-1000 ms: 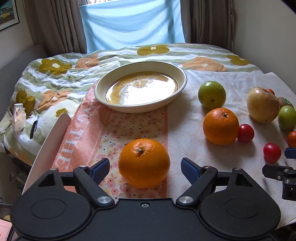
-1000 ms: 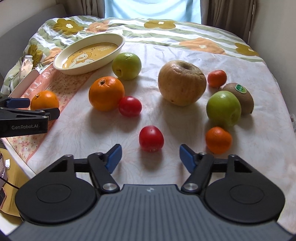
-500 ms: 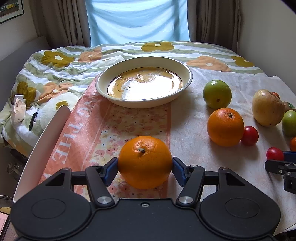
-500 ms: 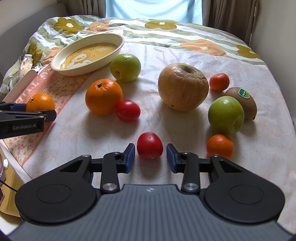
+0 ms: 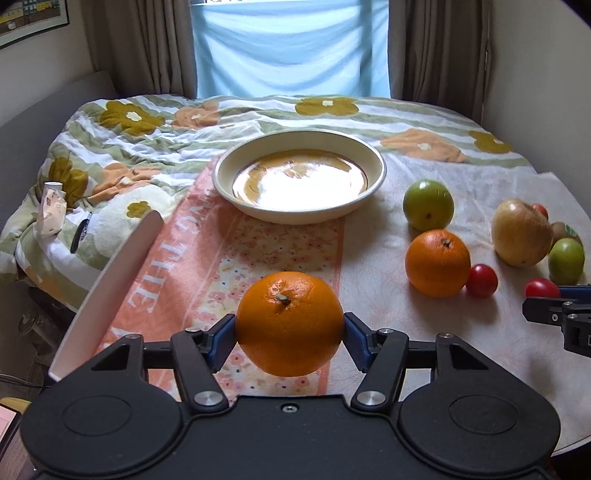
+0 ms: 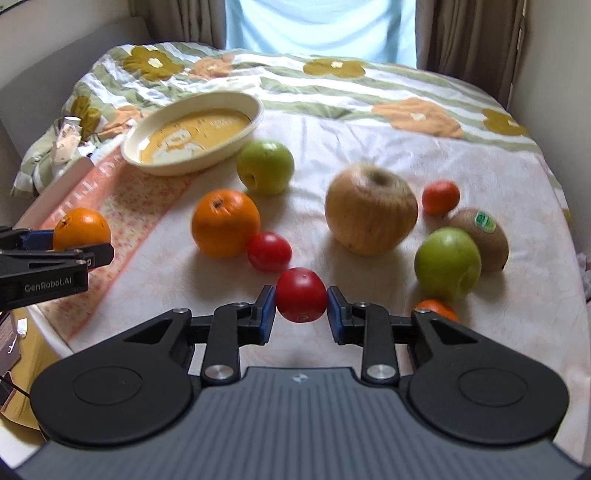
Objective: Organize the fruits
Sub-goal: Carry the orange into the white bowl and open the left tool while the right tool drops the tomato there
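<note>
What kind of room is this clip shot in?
Likely a bedroom at home: fruit and a bowl lie on a bed under a flowered quilt, with curtains around a window behind and a framed picture on the wall.

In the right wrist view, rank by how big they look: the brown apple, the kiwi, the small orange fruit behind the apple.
1. Brown apple
2. Kiwi, partly hidden
3. Small orange fruit, farthest away

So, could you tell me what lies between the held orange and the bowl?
Only bare patterned cloth lies between orange and bowl, per the left wrist view.
</note>
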`<state>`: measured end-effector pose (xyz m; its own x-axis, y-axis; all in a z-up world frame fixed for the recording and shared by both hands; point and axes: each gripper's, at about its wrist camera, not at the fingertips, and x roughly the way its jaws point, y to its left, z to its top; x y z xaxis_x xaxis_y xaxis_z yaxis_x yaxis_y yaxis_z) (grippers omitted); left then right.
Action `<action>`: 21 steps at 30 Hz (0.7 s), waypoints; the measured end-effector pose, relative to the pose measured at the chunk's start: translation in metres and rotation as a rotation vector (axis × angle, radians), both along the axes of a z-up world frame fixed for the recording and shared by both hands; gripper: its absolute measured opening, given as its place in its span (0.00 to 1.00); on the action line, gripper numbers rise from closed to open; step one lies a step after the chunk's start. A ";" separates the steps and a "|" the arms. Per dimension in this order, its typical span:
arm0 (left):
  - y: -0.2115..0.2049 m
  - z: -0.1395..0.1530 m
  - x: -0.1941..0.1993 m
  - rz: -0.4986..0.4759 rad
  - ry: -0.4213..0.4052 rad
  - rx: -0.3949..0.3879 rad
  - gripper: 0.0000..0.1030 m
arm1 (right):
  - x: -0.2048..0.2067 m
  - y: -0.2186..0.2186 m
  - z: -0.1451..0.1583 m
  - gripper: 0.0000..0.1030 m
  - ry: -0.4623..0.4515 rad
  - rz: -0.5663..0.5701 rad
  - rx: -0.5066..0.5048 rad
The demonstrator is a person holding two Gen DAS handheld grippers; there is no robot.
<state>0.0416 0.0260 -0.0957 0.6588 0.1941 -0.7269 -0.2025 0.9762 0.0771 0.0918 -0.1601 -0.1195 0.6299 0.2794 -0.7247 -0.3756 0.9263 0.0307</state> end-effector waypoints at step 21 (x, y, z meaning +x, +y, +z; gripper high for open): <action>0.058 0.094 0.047 -0.067 -0.146 0.062 0.64 | 0.057 0.074 0.111 0.43 -0.073 0.078 0.095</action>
<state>0.0881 0.0842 -0.0015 0.7691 0.1880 -0.6108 -0.1510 0.9822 0.1122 0.1486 -0.0861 -0.0081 0.6532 0.3947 -0.6461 -0.4512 0.8882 0.0865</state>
